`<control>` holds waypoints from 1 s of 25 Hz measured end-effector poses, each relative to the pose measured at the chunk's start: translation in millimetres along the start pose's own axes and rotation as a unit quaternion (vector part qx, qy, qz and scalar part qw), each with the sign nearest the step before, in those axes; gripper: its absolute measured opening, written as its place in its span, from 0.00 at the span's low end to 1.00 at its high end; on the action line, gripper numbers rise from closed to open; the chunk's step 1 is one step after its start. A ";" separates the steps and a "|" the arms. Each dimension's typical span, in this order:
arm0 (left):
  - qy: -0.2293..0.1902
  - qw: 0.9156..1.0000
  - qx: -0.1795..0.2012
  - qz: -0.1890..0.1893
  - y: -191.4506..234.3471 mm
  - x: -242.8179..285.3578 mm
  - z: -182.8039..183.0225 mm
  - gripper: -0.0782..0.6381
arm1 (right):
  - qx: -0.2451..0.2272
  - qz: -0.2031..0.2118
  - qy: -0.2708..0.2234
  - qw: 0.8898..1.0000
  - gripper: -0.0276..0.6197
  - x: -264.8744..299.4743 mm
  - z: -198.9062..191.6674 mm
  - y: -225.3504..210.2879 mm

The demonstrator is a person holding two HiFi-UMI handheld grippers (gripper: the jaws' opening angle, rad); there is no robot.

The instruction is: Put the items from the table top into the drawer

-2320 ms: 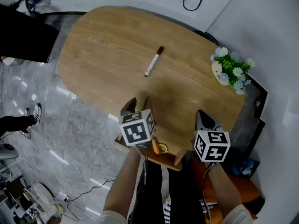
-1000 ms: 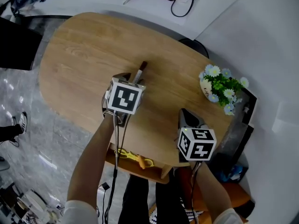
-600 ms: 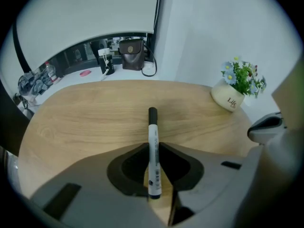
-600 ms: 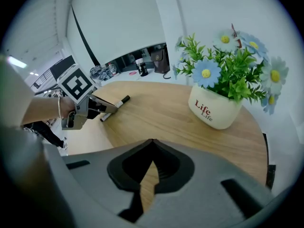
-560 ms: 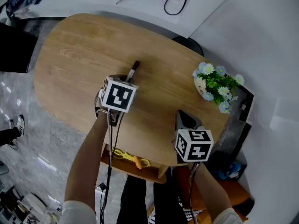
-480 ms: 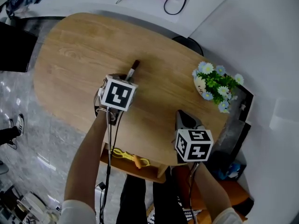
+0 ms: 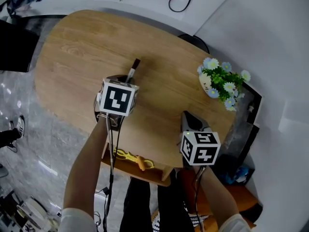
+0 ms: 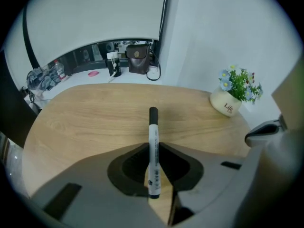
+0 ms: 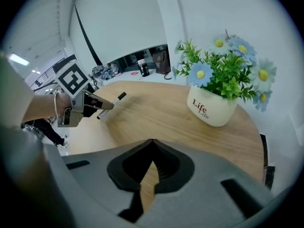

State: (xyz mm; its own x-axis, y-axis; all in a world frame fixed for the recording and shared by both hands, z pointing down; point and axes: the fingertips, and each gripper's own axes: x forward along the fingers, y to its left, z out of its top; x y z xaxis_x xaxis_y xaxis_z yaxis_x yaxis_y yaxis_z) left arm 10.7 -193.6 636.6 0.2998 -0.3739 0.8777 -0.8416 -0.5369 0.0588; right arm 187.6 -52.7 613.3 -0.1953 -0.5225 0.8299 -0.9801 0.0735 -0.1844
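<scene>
Head view: oval wooden surface (image 7: 72,47) over grey floor (image 7: 24,115); flower pot (image 7: 206,82) near its right edge. Left tool (image 8: 153,175), jaws just closed, clamps marker (image 8: 153,141); right tool (image 9: 151,144) jaws together.

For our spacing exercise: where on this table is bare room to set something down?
Bare: the table's left half, out to its edge, and a strip between marker and flower pot. Crowded: mid-table, where the left gripper has just closed on the marker, and the right gripper nearby.
</scene>
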 end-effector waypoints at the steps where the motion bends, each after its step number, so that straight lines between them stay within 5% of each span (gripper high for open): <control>1: 0.001 1.000 -0.002 0.001 -0.4 -3.3 -2.1 0.19 | 0.000 0.001 0.000 1.000 0.03 -1.8 -1.7 1.6; 8: 0.002 1.000 0.003 0.010 -13.9 -28.7 -25.3 0.19 | -0.013 0.003 -0.006 1.000 0.03 -19.8 -13.1 13.0; 18: -0.004 0.999 -0.042 0.025 -41.3 -85.8 -71.3 0.19 | -0.030 0.012 -0.024 0.999 0.03 -64.0 -34.1 30.2; 25: -0.005 0.991 -0.132 0.033 -62.2 -119.5 -114.1 0.19 | -0.035 0.022 -0.023 0.999 0.03 -80.1 -50.5 43.2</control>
State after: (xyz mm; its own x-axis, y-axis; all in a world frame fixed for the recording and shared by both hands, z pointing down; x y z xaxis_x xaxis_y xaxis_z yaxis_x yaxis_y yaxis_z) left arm -24.1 -29.3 582.4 0.2430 -0.4107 0.8788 -0.9476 -0.2944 0.1244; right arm 159.2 35.2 565.4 -0.2388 -0.5562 0.7960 -0.9708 0.1566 -0.1818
